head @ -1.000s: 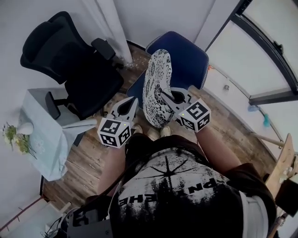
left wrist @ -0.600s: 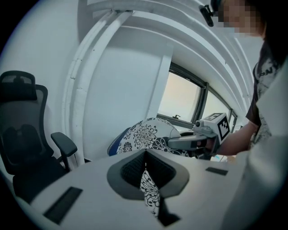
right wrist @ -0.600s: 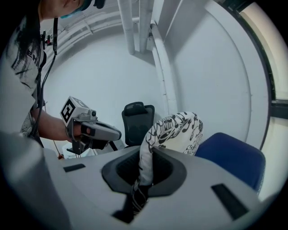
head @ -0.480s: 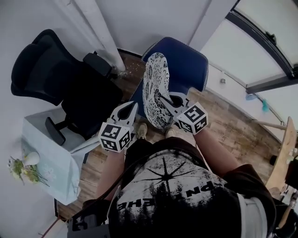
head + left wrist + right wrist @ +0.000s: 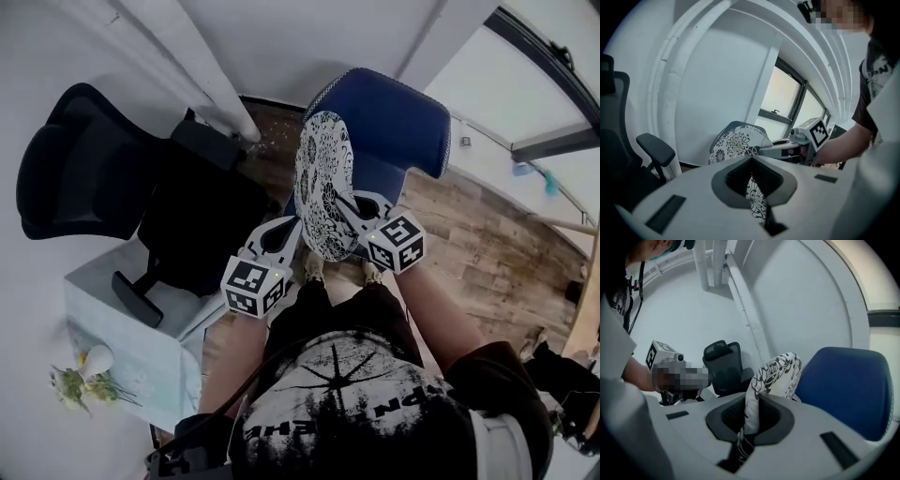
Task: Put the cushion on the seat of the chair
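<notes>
I hold the cushion (image 5: 323,178) upright on its edge between both tools, just in front of the backrest of the blue chair (image 5: 398,112) and above the seat, which the cushion largely hides in the head view. It is not yet laid down. The jaws of my left gripper (image 5: 292,225) are pinched on the near left edge of the cover, with patterned fabric caught between them. The jaws of my right gripper (image 5: 345,202) are pressed together on the near right edge in the same way. The black office chair (image 5: 141,178) stands apart to the left. I judge the cushion light, soft and pliable: it bows over at its far edge and will fold if carried from one point only. The correct hold is on the rim, at two points spread apart, so that the panel drops flat. The thin fabric pinch may slip under a sudden pull; the item is not fragile.
</notes>
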### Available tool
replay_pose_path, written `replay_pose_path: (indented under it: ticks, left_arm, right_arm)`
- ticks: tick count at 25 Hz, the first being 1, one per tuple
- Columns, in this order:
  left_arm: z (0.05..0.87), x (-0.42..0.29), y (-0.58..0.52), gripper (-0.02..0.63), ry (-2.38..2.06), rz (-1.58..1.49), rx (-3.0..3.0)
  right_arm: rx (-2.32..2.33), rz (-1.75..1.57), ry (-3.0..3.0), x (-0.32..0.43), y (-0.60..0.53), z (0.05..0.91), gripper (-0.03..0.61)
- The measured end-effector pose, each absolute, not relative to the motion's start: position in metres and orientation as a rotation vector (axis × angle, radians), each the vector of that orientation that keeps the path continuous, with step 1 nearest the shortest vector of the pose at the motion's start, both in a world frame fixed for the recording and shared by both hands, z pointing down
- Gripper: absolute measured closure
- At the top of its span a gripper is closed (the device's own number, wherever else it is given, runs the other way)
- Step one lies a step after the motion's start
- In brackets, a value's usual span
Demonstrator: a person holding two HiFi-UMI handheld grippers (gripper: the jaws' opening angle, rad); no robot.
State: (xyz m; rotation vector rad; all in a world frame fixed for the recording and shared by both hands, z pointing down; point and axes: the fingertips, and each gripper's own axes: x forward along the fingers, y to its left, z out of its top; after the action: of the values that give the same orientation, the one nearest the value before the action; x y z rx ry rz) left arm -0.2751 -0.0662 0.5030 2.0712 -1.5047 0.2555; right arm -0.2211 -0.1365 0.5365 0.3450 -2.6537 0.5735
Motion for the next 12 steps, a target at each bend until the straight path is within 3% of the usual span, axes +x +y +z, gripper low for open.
replay_pose_path:
  ticks: [12]
  left_arm:
    - [0.574,-0.277,-0.079,0.598,-1.281,0.36,2.091]
  right_arm:
    - [0.455,0.768,-2.57,-0.238,-0.148,0.628,0.551]
